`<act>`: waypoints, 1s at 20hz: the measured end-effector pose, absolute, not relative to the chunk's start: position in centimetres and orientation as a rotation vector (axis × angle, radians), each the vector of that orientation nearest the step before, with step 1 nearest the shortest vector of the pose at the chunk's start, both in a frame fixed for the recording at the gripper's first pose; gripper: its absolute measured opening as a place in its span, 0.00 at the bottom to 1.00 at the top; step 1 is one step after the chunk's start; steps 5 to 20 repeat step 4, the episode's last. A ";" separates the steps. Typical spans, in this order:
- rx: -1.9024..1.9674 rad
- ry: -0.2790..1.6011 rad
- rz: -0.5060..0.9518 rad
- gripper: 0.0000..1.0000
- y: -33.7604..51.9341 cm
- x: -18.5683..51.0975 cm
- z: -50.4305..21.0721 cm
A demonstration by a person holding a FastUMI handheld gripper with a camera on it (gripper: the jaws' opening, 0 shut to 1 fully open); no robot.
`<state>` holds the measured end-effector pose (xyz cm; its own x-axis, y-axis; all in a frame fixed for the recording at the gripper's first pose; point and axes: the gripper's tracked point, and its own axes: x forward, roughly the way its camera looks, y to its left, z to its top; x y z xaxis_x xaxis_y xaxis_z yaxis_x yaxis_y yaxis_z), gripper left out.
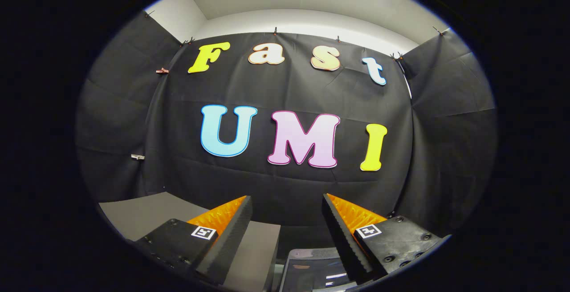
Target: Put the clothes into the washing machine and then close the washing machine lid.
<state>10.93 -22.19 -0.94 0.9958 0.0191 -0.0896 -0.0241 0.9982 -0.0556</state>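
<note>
A recording booth is shown. Black cloth (285,185) is clipped up as walls beneath a plain white ceiling (311,2).

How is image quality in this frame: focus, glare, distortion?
Gripper view: sharp overall, no motion blur; strong fisheye bending curves the black cloth wall and the ceiling edges; even overhead light, bright strip on the ceiling; streaks of glare on the glossy dark surface below the open, empty tongs; grey tabletop evenly lit.

The gripper (287,203) fingers spread wide, holding nothing.
</note>
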 end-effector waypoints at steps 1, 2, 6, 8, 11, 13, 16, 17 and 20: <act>-0.058 0.089 0.023 0.98 -22.2 10.9 -0.9; -0.058 0.089 0.023 0.98 -22.2 10.9 -0.9; -0.056 0.088 0.022 0.98 -22.2 10.9 -0.9; -0.056 0.088 0.022 0.98 -22.2 10.9 -0.9; -0.056 0.088 0.022 0.98 -22.2 10.9 -0.9; -0.056 0.088 0.022 0.98 -22.2 10.9 -0.9; -0.056 0.088 0.022 0.98 -22.2 10.9 -0.9; -0.056 0.088 0.022 0.98 -22.2 10.9 -0.9; -0.056 0.088 0.022 0.98 -22.2 10.9 -0.9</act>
